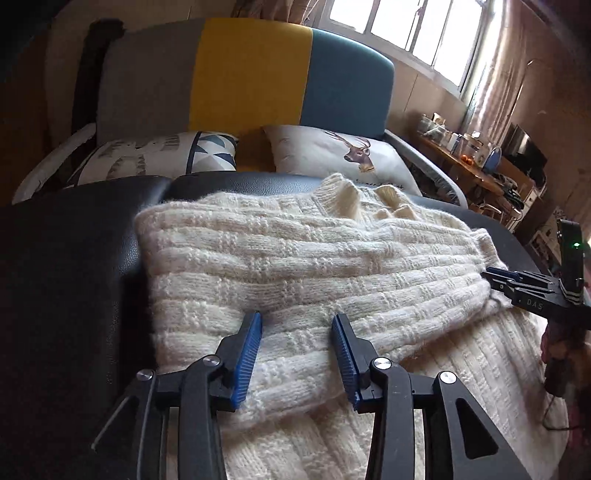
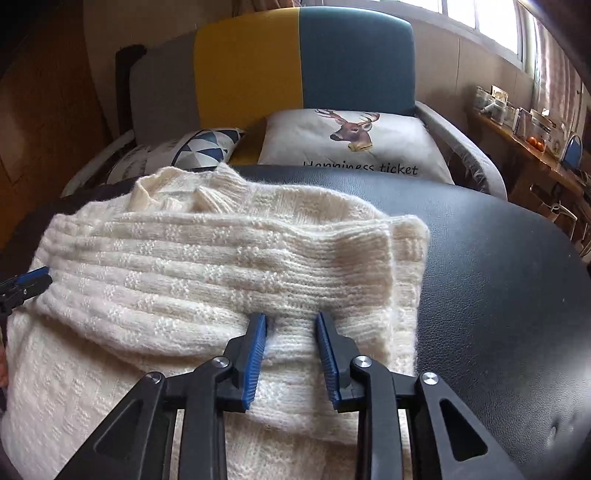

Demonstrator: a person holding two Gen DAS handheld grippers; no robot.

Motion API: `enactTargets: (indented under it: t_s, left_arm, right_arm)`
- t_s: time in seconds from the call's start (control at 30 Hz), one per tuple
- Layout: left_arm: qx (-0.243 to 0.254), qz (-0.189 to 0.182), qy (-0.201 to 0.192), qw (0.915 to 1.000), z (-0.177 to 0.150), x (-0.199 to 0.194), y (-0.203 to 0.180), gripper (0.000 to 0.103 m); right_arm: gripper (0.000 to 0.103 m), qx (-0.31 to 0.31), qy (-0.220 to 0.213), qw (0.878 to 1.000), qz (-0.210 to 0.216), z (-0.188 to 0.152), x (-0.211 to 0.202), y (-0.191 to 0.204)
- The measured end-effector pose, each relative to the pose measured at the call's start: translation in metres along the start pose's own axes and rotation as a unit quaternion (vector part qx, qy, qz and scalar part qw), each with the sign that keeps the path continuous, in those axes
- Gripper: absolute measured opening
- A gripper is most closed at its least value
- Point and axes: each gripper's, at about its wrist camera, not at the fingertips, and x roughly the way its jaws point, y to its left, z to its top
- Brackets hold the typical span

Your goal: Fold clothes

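2 grippers over cream sweater, left fingers spread, right fingers spread, knit between, unpinched

Place: a lived-in home room.
Seating: a grey, yellow and teal upholstered sofa is holding a white deer-print cushion.
Light: a curtained window is letting daylight in.
Clutter: a crowded wooden side table is standing nearby.

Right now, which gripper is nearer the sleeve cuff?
Right. The right gripper sits over the cuff end of the folded sleeve; the left gripper is over the sleeve's opposite end.
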Motion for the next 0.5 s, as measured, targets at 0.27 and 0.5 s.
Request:
enactTargets:
  t_s: [0.27, 0.5]
  left_arm:
    - [0.013, 0.030, 0.002, 0.9995, -0.009, -0.034, -0.009, 0.048]
    - [-0.062, -0.014, -0.001, 0.9979, -0.089, -0.114, 0.026, 0.058]
  right_arm:
    - [0.030, 0.125, 0.011, 0.984, 0.129, -0.041, -0.084, -0.036]
    - [0.032, 0.240, 0.084, 0.948, 0.193, -0.162, -0.142, -0.089]
